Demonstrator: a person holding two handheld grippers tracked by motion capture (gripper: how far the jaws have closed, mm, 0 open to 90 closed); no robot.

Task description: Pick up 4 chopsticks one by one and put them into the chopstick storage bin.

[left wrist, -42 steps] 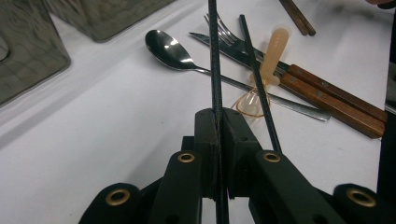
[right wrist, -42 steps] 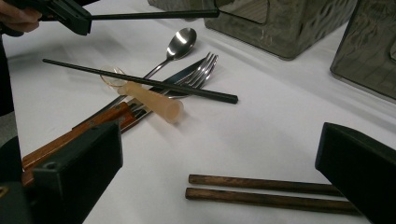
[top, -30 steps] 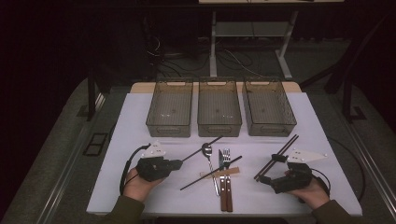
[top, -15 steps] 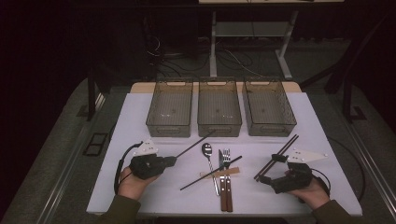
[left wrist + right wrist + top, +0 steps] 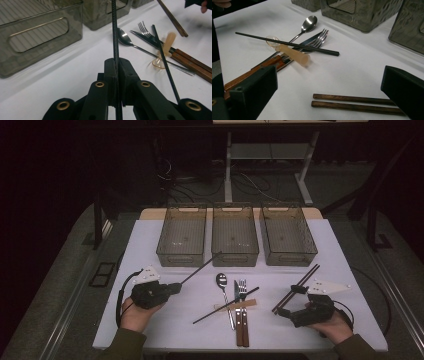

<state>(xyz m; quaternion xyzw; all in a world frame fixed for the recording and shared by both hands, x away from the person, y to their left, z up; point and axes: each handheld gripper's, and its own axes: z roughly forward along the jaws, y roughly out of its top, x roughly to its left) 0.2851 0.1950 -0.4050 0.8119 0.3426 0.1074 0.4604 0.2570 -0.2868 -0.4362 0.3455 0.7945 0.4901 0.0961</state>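
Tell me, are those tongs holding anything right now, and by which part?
The left tongs are shut on a black chopstick, pinching it near one end. The right tongs are open and hold nothing.

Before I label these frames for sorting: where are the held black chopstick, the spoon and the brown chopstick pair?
held black chopstick point(image 5: 114, 32), left gripper view, mid-shaft.
spoon point(image 5: 221, 279), high view, bowl.
brown chopstick pair point(image 5: 352, 103), right gripper view, shafts.

The high view looked forward and down over the white table from the person's side, taking in all of it from some distance. The left gripper view rode low and close, facing the bins. The right gripper view sat just above the tabletop, looking across it. All three shared the spoon.
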